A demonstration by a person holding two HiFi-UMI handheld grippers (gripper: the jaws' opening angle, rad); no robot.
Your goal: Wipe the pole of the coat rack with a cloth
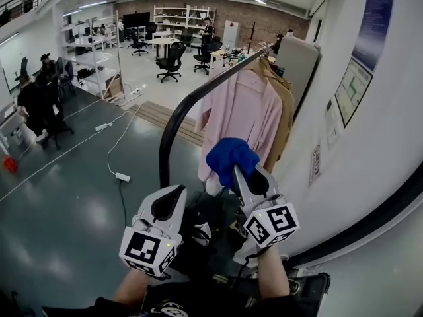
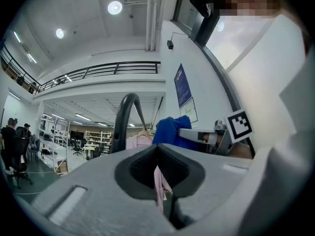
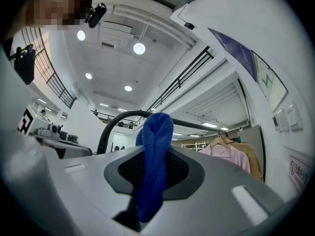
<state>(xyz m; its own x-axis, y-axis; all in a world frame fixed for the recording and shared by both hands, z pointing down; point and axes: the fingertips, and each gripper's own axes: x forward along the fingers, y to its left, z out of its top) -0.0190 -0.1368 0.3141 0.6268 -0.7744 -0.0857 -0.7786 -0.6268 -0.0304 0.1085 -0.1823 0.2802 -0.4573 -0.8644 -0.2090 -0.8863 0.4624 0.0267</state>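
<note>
The coat rack's black pole [image 1: 166, 137] rises from the floor and bends into a rail [image 1: 228, 70] that carries hangers. My right gripper [image 1: 243, 172] is shut on a bunched blue cloth [image 1: 230, 155], held just right of the pole's upright part and apart from it. In the right gripper view the cloth [image 3: 154, 151] stands up between the jaws with the pole's bend [image 3: 109, 128] behind it. My left gripper [image 1: 173, 194] is shut on nothing, low beside the pole's foot side. Its own view shows the pole [image 2: 123, 116] and the blue cloth [image 2: 170, 129] ahead.
A pink shirt [image 1: 239, 116] and a tan coat [image 1: 285, 111] hang on the rail. A white wall [image 1: 370, 144] runs close on the right. A white power strip [image 1: 123, 176] with its cable lies on the floor at left. Desks, chairs and people stand far off.
</note>
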